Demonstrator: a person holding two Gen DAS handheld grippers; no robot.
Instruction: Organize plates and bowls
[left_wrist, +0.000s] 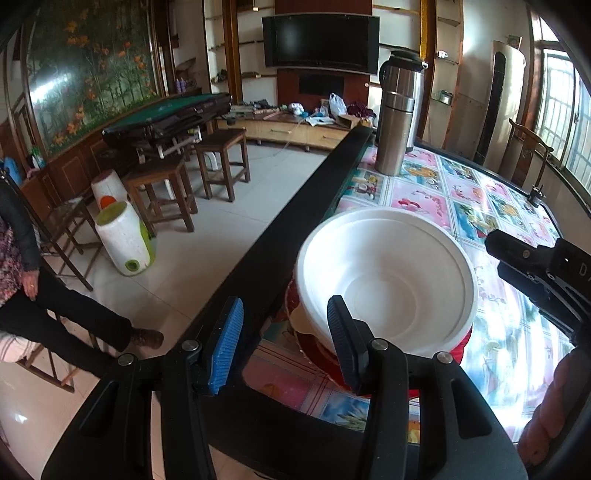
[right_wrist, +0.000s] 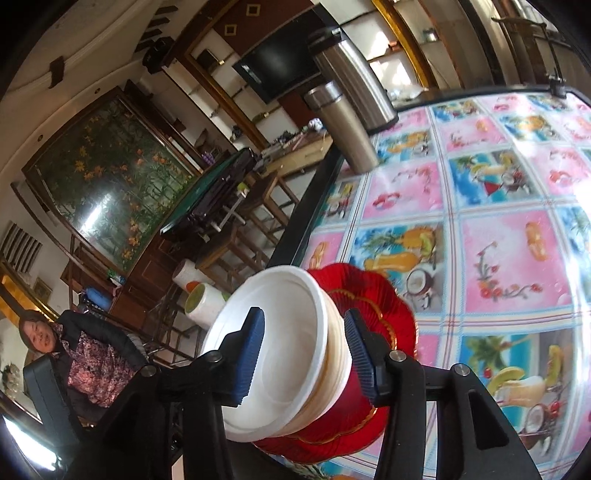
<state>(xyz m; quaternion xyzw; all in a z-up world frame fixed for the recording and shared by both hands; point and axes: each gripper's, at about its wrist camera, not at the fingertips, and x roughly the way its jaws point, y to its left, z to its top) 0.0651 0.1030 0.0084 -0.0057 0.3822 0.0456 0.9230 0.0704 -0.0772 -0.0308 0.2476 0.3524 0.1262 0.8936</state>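
A stack of white foam bowls (left_wrist: 388, 280) sits on red plates (left_wrist: 466, 341) near the table's left edge. My left gripper (left_wrist: 284, 345) is open beside the stack, its right finger at the bowls' near rim, its left finger over the table's black edge. In the right wrist view the bowls (right_wrist: 280, 343) rest on the red plates (right_wrist: 373, 295). My right gripper (right_wrist: 304, 354) is open and straddles the bowl stack's rim, one finger inside, one outside against the side. The right gripper's body shows in the left wrist view (left_wrist: 543, 277).
Two steel flasks (left_wrist: 397, 118) stand at the table's far left edge on the patterned tablecloth (left_wrist: 480, 199). Wooden stools (left_wrist: 166, 192) and white foam containers (left_wrist: 123, 240) stand on the floor to the left. A seated person (left_wrist: 22, 280) is at far left.
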